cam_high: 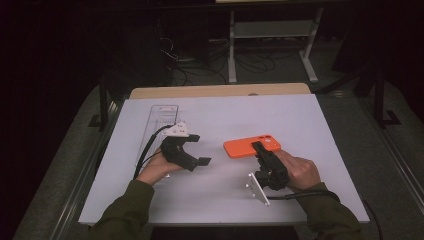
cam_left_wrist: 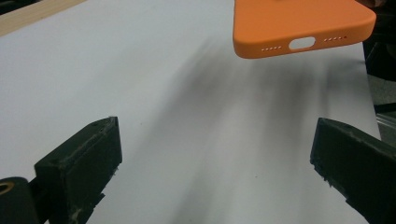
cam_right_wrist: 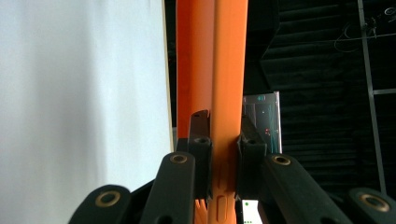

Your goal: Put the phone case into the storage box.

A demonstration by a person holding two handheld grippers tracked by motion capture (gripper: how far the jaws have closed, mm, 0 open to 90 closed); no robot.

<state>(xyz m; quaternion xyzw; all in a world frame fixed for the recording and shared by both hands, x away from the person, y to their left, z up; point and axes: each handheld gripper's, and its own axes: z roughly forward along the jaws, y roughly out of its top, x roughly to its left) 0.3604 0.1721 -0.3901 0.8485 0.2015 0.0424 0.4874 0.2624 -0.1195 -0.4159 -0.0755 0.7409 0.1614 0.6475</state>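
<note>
The orange phone case [cam_high: 250, 146] sits right of the table's middle, and I have it clamped in my right gripper [cam_high: 261, 148]. In the right gripper view the two black jaws press on either face of the case [cam_right_wrist: 212, 70], which runs straight up between them, edge toward the camera. From the left gripper view the case [cam_left_wrist: 299, 23] hangs clear above the white table [cam_left_wrist: 140, 70], its port cutout and speaker holes facing me and a soft shadow beneath it. My left gripper [cam_high: 197, 148] is just left of the case, near the table's centre, with its jaws spread wide and nothing between them. A clear plastic tray [cam_high: 161, 117] lies on the far left part of the table [cam_high: 280, 115], behind my left hand [cam_high: 156, 170].
</note>
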